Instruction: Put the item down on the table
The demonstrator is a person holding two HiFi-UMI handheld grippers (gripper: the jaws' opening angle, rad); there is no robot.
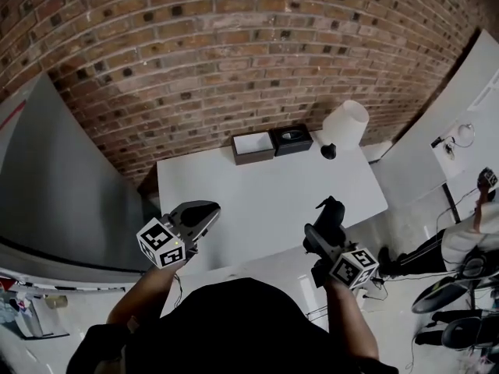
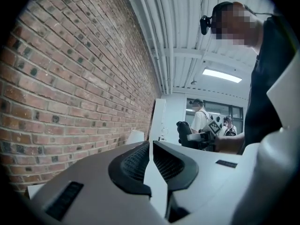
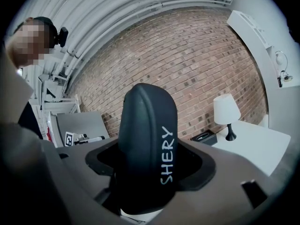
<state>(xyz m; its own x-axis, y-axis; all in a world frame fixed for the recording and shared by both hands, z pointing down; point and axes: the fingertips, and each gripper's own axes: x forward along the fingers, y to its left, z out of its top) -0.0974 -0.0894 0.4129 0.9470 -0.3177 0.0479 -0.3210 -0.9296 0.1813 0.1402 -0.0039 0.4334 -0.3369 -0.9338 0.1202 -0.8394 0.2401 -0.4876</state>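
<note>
**What I can't make out from here**

In the right gripper view the black item (image 3: 147, 139) fills the gap of the right gripper (image 1: 327, 220). It hides the pads from me, and its lower end sinks out of sight at six o'clock. I can read SHERY on it, but I can't tell what it is. In the head view the wearer's dark torso (image 1: 234, 326) covers the near edge of the table (image 1: 265, 193) at six o'clock. The brown box (image 1: 253, 147) and black box (image 1: 291, 139), at twelve o'clock on the table, are too small to show their contents. Another person (image 1: 464, 244) at three o'clock is cut by the frame edge. In the left gripper view, the figures (image 2: 202, 121) at three o'clock are too small to make out.
</note>
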